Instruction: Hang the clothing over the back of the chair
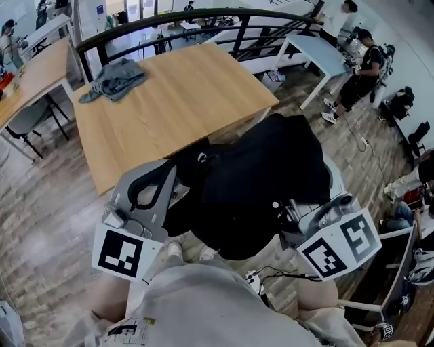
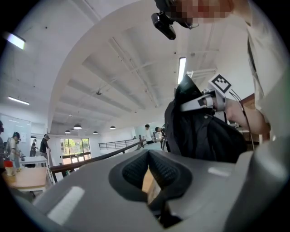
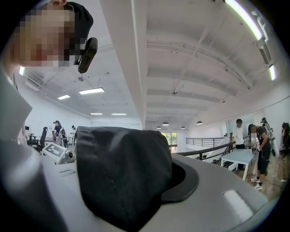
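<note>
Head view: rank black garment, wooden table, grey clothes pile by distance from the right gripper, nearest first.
1. black garment: centre, in the right gripper.
2. wooden table: beyond the garment, upper left.
3. grey clothes pile: table's far left corner.

A wood-plank floor point(image 1: 47, 203) is seen throughout. A pale wooden surface point(image 1: 183, 95) is set toward 12 o'clock, with a black curved railing point(image 1: 203, 19) behind it. A second wooden desk point(image 1: 34, 68) is placed at 10 o'clock and a light blue table point(image 1: 315, 51) at 1 o'clock. A white ceiling point(image 3: 181, 59) is lit by strip lights point(image 3: 247, 20); bright windows point(image 2: 74, 147) are seen far off.
</note>
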A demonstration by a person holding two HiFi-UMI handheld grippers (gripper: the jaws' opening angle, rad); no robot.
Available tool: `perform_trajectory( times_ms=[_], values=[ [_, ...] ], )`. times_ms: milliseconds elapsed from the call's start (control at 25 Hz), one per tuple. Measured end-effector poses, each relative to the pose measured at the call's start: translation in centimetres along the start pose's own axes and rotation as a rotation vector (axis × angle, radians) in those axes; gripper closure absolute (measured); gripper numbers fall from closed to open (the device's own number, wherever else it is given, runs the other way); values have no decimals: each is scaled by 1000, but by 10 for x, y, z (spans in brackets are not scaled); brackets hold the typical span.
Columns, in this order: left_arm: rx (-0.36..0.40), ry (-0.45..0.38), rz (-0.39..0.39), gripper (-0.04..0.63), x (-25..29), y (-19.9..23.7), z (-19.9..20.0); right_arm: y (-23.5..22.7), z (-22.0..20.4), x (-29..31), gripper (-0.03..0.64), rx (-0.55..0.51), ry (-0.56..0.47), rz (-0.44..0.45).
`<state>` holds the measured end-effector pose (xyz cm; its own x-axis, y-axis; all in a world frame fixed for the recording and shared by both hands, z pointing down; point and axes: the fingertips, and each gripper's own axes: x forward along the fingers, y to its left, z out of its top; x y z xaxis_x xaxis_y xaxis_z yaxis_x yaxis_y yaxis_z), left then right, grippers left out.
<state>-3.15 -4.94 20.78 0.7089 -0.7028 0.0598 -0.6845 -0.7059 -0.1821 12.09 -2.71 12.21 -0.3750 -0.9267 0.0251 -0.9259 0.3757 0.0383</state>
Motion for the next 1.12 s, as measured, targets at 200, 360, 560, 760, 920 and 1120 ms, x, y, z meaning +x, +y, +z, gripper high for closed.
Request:
perform_trajectory(
  times_ms=[200,360,560,760,920,1120],
  values=[
    [16,-26,11,595,11,6,7,-7,8,20,426,-10,-5,23],
    [29,-43,14,595,12,8,14,-10,16,32,426,-11,-19,31],
    [26,-45,30,595,21,23,16,-19,28,57,426,-5,-24,36],
    [25,-39,33,594,35,29,8,-30,16,88,425,-4,-7,43],
    [8,-27,40,595,46,45,-2,-36,4,124,424,1,23,68],
    [12,-9,50,594,63,64,-18,-47,-13,168,422,-7,47,86]
  ],
)
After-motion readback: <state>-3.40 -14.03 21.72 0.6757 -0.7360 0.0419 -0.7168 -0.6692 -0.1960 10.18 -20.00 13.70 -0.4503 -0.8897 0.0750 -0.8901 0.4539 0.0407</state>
